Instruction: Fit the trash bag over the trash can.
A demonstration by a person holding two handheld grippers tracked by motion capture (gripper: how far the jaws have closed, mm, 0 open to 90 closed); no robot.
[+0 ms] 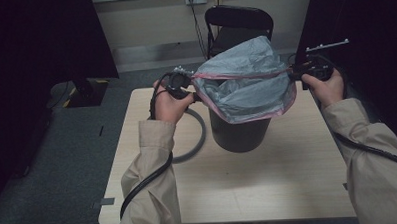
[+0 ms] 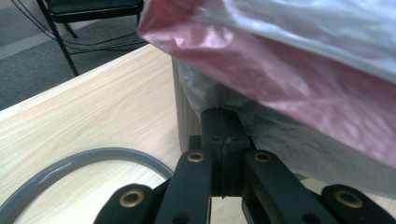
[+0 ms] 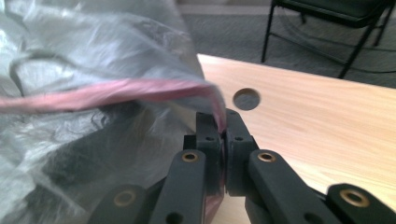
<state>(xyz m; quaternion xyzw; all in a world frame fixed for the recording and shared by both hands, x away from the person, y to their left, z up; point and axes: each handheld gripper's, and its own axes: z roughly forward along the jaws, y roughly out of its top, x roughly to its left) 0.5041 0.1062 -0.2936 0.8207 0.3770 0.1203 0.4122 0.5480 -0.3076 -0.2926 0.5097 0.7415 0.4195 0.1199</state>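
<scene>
— Grey plastic, thin and crinkled: bin bag (image 1: 248, 82) held stretched over the dark bin (image 1: 240, 133) at mid-table, pink hem (image 1: 245, 75) pulled taut between both tools.

— Left gripper (image 1: 195, 96)?

— Jaws pressed together in the left gripper view (image 2: 223, 140), apparently pinching the bag's edge where film drapes just above them; pinch point itself partly hidden under the pink band (image 2: 280, 79).

— Right gripper (image 1: 296, 74)?

— Clamped on the hem, plainly: pink strip (image 3: 140, 91) running straight into the closed jaws (image 3: 223, 135).

— Handling?

— Very light, limp, probably slippery. No stiffness at all, so shape only from tension between the two holds. Likely to billow, sag or slide off a weak pinch. Tears easily if yanked against the bin's rim.

— Best place to grip?

— Along the pink hem, thicker-looking than the grey film; opposite sides, as now, to keep the mouth open.

— Anything nearby to mind?

— Grey ring (image 1: 195, 137) lying flat on the wooden table (image 1: 269, 189), just left of the bin. Folding chair (image 1: 238, 23) beyond the far edge, well apart.
</scene>
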